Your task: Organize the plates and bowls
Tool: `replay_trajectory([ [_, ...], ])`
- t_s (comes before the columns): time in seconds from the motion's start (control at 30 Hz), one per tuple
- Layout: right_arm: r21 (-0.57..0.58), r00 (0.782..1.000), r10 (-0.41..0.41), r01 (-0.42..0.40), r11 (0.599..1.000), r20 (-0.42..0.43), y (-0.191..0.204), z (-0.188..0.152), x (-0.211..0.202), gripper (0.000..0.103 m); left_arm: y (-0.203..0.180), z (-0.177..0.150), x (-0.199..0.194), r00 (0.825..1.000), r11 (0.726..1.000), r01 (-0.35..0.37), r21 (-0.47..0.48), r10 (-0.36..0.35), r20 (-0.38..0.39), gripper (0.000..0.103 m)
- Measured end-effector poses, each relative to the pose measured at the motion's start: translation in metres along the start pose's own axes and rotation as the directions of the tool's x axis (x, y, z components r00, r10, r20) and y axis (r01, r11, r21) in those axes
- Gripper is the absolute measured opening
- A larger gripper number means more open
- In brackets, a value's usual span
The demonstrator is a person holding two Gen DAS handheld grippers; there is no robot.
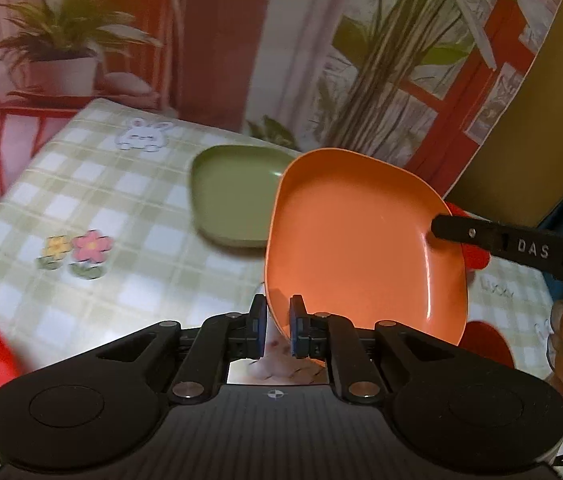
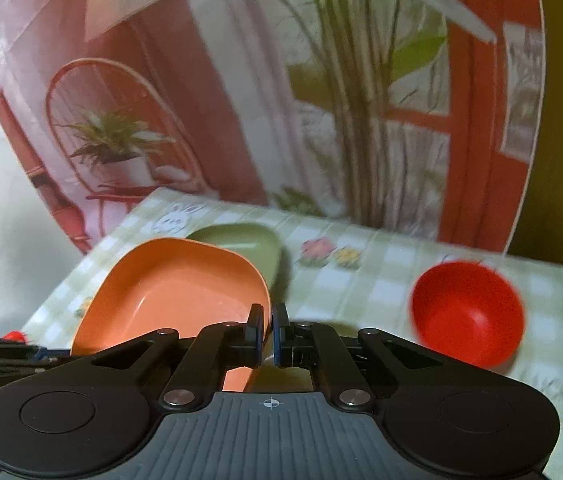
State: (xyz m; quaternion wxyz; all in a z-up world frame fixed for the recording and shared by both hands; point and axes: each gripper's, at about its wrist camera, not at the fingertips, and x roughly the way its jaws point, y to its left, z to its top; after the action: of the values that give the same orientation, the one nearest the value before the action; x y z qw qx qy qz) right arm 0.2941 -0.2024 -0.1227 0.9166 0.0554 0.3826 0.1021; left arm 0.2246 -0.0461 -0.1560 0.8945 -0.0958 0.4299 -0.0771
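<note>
Left wrist view: left gripper (image 1: 278,326) clamped on near rim of orange plate (image 1: 361,240), plate lifted and tilted above desk (image 1: 81,200). Green plate (image 1: 233,196) flat on desk behind. Right gripper arm reaches plate's far-right rim; red bowl mostly hidden behind plate.

Right wrist view: right gripper (image 2: 267,330) pinched on orange plate's right rim, plate aloft. Shows what other view lacks: whole red bowl (image 2: 467,314), standing well apart.

Progress, judged: early. Orange plate probably bound for green plate; bowl not yet sorted.
</note>
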Motion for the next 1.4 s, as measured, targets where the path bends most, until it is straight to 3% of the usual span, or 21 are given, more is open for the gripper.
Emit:
replay_trajectory([
  [0.23, -0.032, 0.998, -0.059, 0.058, 0.998, -0.006, -0.030, 0.008, 0.016, 0.004, -0.033, 0.007, 0.040, 0.998, 1.000, 0.016, 0.016, -0.015, -0.064, 0.014],
  [0.43, -0.093, 0.996, -0.086, 0.086, 0.992, -0.002, -0.038, -0.005, 0.033, 0.003, -0.046, 0.004, 0.060, 0.995, 0.998, -0.007, 0.057, 0.013, -0.101, 0.014],
  [0.8, -0.072, 0.995, -0.093, 0.089, 0.993, -0.042, -0.053, -0.024, 0.049, 0.005, -0.051, -0.008, 0.075, 0.983, 0.997, 0.043, 0.059, -0.031, -0.181, 0.017],
  [1.4, -0.102, 0.990, -0.124, 0.116, 0.988, -0.071, -0.049, -0.038, 0.057, 0.007, -0.055, -0.018, 0.068, 0.976, 0.995, 0.069, 0.079, -0.050, -0.212, 0.022],
])
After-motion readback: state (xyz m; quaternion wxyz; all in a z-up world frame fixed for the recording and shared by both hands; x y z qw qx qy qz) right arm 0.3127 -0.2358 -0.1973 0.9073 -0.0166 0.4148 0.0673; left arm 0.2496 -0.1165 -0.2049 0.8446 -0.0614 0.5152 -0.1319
